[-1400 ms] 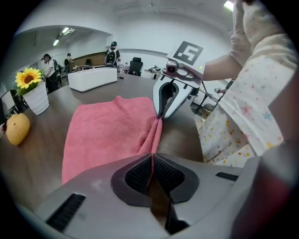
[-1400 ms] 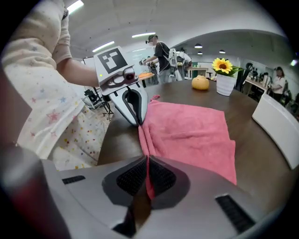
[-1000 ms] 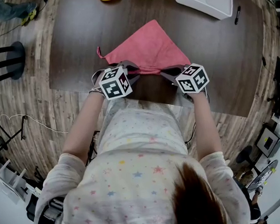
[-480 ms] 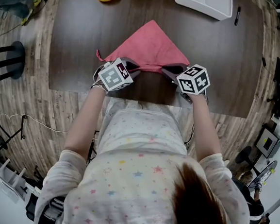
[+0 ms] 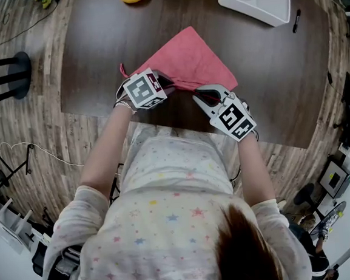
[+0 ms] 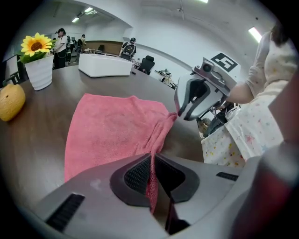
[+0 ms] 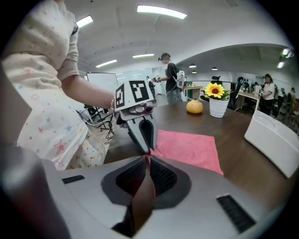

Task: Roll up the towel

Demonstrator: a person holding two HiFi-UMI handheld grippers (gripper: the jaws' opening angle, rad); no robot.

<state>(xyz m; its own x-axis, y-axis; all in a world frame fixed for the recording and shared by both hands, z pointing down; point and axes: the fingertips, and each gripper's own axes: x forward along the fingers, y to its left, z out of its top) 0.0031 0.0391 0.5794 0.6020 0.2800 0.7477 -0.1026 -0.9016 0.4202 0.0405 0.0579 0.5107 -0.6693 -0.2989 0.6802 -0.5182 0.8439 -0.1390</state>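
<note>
Head view: pink terry-cloth towel lies spread on the dark brown wooden desk, with its near edge bunched up. Left tongs and right tongs are both at that edge, close together.

Left gripper view: left tongs have just been closing and are clamped on a fold of the towel. Right tongs are at the neighbouring corner.

Right gripper view: right tongs are pressed together on a thin strip of the towel edge. Left tongs are just beyond, on the same edge.
</note>
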